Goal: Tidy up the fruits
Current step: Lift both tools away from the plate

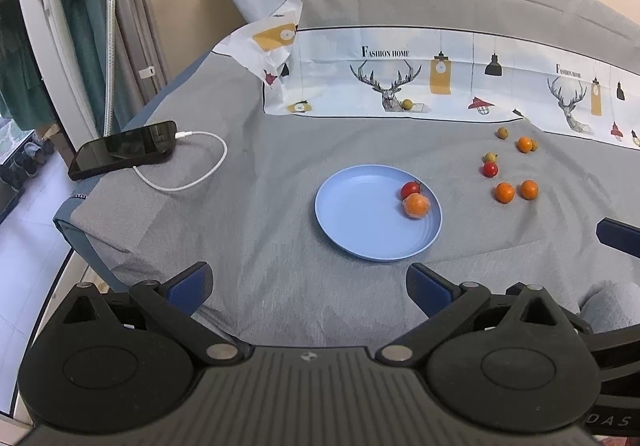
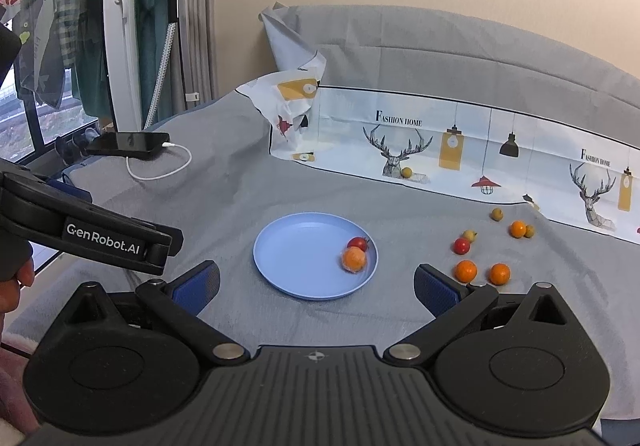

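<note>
Two fruits lie on the blue plate, toward its right rim: a red tomato and an orange fruit, touching each other. Right of the plate, seven loose fruits rest on the grey sheet: two oranges nearest, a second red tomato beyond them with a yellowish fruit touching it, then a third orange and two more small yellowish fruits further back. One more yellowish fruit sits behind the plate on the printed cloth.

Left gripper: tongs spread, empty, held short of the plate's near rim. Right gripper: tongs spread, empty, likewise short of the plate.

Risks, as judged:
- Round fruit on soft, creased bedding is likely to roll when nudged; an off-centre closure would push it away.
- The plate sits on yielding fabric; a heavy placement near the right rim could tip it and spill the pair already there.
- The touching tomato and yellowish fruit invite a double pinch.
- The plated orange fruit appears glossy, possibly wrapped; the view is too coarse to confirm.
- The phone and its cable, left of the plate and beyond it, lie well apart from the work.
</note>
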Motion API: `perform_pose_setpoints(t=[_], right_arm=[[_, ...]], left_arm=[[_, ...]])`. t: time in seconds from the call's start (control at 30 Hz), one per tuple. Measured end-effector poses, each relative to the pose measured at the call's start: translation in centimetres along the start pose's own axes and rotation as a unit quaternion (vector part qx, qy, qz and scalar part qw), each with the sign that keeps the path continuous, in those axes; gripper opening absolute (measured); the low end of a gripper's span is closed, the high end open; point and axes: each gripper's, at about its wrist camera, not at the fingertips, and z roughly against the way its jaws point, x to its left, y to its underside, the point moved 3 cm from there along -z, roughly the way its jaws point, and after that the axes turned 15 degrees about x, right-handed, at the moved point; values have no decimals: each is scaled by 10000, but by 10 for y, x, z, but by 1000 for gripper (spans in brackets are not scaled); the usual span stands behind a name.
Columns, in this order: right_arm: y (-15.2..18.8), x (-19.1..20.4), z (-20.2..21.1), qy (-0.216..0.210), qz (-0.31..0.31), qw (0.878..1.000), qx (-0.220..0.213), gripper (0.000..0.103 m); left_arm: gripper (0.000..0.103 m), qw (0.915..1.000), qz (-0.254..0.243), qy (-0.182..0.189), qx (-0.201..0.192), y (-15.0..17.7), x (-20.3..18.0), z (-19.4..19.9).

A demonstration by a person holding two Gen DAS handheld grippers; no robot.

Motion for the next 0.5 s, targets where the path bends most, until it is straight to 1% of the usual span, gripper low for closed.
perform_pose_setpoints(t=[0.5], right_arm=[[1, -4, -20, -114, -51, 9996, 270, 102]], left_arm=[[103, 9995, -43, -34, 296, -5, -1, -24]])
